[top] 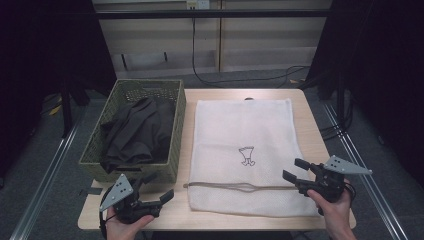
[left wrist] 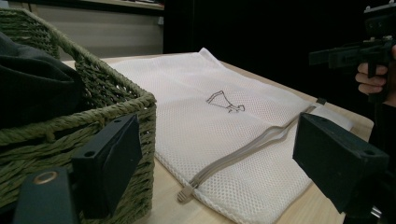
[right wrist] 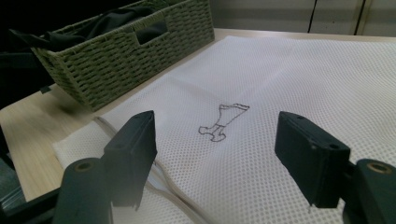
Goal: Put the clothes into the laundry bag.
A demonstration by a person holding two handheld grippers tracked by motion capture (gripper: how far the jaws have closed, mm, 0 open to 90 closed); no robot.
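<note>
High view, read left to right. Left gripper (top: 159, 194) sits at 7 o'clock on the table, just in front of the basket, jaws apart with nothing between them. A woven olive basket (top: 176, 131) stands at 9 o'clock; rectangular, coarse rope weave, with a cut-out handle slot in its far wall. Dark cloth (top: 135, 135) lies crumpled inside, rising to about rim level.

The white mesh laundry bag (top: 240, 130) lies flat from the centre toward 3 o'clock, just beside the basket. It is rectangular, of fine netted texture, with a small dark line drawing (top: 247, 156) near its middle and a grey zipper (top: 235, 187) running across near the 6 o'clock edge.

Right gripper (top: 293, 170) hovers at 4 o'clock over the bag's near corner, jaws wide apart and empty.

The table (top: 300, 107) is pale wood-grain laminate. Behind it are light wooden panels, black cables on a grey floor, and dark surroundings.
</note>
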